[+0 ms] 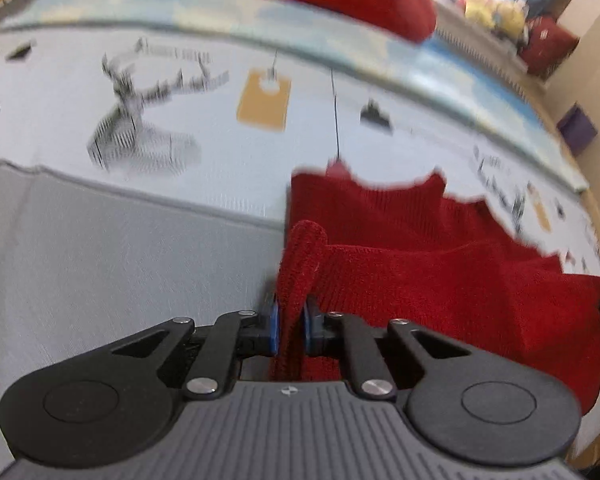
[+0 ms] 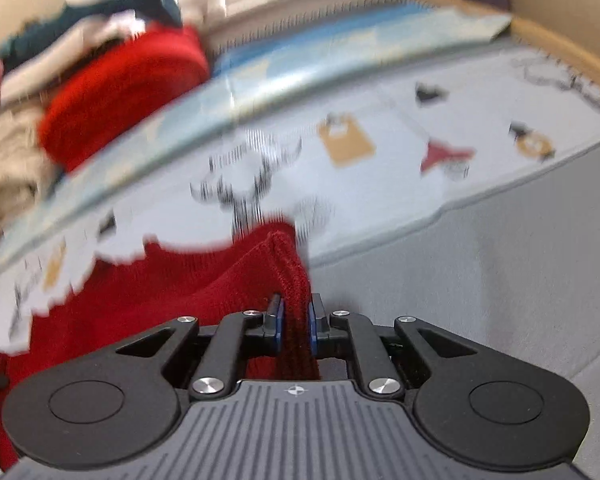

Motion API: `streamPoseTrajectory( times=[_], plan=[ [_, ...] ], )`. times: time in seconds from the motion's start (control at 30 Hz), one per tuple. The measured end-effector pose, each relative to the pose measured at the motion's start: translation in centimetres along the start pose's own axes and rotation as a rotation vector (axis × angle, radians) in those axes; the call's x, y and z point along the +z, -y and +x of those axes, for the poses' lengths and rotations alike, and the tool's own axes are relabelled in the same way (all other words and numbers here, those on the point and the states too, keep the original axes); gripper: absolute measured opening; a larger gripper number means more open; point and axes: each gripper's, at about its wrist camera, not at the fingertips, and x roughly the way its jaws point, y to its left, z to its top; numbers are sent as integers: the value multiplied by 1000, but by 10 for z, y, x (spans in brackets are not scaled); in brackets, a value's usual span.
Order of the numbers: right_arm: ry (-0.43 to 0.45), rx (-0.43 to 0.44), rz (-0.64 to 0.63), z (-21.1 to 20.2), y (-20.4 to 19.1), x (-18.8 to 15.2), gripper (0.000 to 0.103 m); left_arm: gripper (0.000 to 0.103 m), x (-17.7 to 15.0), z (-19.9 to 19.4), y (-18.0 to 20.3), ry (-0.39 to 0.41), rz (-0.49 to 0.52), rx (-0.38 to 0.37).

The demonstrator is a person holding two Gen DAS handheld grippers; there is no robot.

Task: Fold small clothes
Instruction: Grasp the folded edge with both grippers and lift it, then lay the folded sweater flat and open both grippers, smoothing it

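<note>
**Two thin pinches on one red knit: where the fold could fail**

Both grippers are clamped on the same red sweater (image 1: 440,280). The left gripper (image 1: 291,326) has its blue pads pressed on a bunched ridge of knit at the garment's left edge. The right gripper (image 2: 296,326) grips a similar ridge at the right edge, the cloth (image 2: 172,280) trailing away to its left. The rest of the sweater lies spread on a pale printed blanket (image 1: 180,92) over a grey sheet (image 1: 100,272), its far hem showing as a ragged line against the print.

The main risk, as I judge it, is a slip. Each pinch holds only a narrow fold of thick, stretchy knit, and the weight of the hanging cloth pulls straight against the pads. A quick lift or a sideways tug could draw the ridge out of one grip, so that the corner drops and the fold goes askew.

A second risk is uneven hands. If one gripper rises or travels ahead of the other, the sweater will twist and the edges will not meet.

A third is drag. The part lying on the blanket may catch and rumple it, or double under itself.

Far off, a heap of other clothes, with a red garment (image 2: 124,92) on it, sits at the blanket's edge; a long carry could brush it.
</note>
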Motion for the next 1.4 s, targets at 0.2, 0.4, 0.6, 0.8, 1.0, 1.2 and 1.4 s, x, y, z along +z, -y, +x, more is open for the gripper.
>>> streamPoseTrajectory(
  times=[0.2,0.4,0.6,0.8,1.0,1.2,1.4],
  plan=[
    [201,1,-11,-16,-9,15,12,12,18,-21,2,186,-22,-4],
    [306,-17,-73,-8,-28,28,12,12,28,-17,22,292,78,56],
    [306,-63,-77,12,-38,34,12,12,38,8,24,291,85,96],
    [260,-103,-96,36,-43,35,12,12,38,26,24,278,115,117],
    [153,-107,-98,64,-47,33,12,14,39,48,16,200,89,108],
    [-20,-238,-97,85,-39,21,30,35,34,47,1,126,20,172],
    [26,-219,0,43,-27,14,43,40,20,9,5,101,-8,59]
  ],
)
